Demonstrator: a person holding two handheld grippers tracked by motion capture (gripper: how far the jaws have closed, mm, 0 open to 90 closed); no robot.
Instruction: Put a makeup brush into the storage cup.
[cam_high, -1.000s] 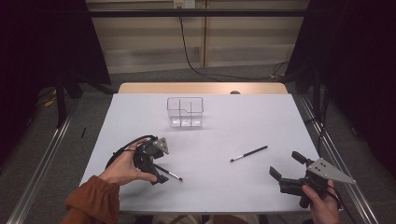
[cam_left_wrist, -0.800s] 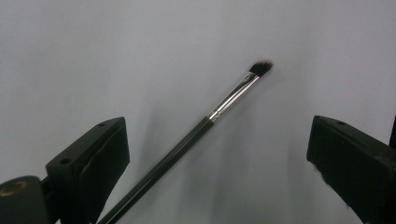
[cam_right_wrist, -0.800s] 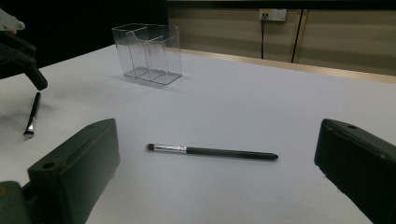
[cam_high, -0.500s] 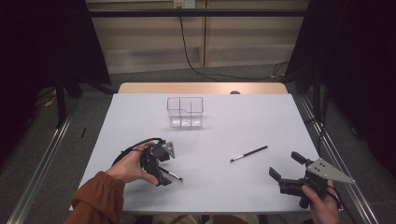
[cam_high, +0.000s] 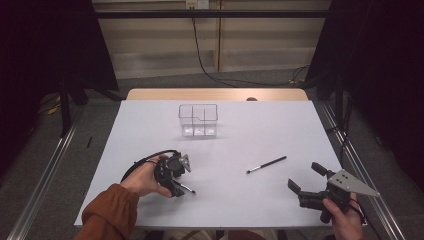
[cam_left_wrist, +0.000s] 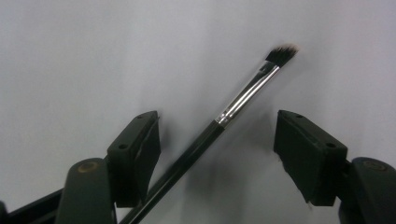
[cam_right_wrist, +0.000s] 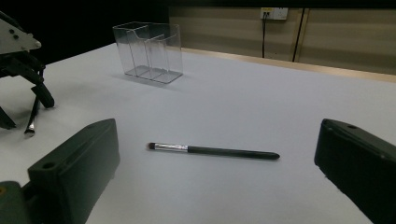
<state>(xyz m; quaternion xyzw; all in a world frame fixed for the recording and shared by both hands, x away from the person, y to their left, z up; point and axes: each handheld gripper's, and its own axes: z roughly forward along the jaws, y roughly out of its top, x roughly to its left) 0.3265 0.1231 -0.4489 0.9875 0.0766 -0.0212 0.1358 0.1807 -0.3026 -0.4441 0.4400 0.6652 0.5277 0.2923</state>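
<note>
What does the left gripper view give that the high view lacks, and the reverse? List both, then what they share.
Left gripper view: close detail of the small brush, with its dark angled bristles, silver ferrule and black handle, lying between the open jaws of the left tool.
High view: the clear organizer, a second brush mid-table, the open right tool and an orange sleeve.
Both: the left tool, the small brush under it and the white table.

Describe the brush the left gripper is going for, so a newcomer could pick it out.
On the white table, look to the near left, where the left gripper points down. The thin black-handled brush lies between its open jaws. The other brush lies alone mid-table, nearer the right gripper.
</note>
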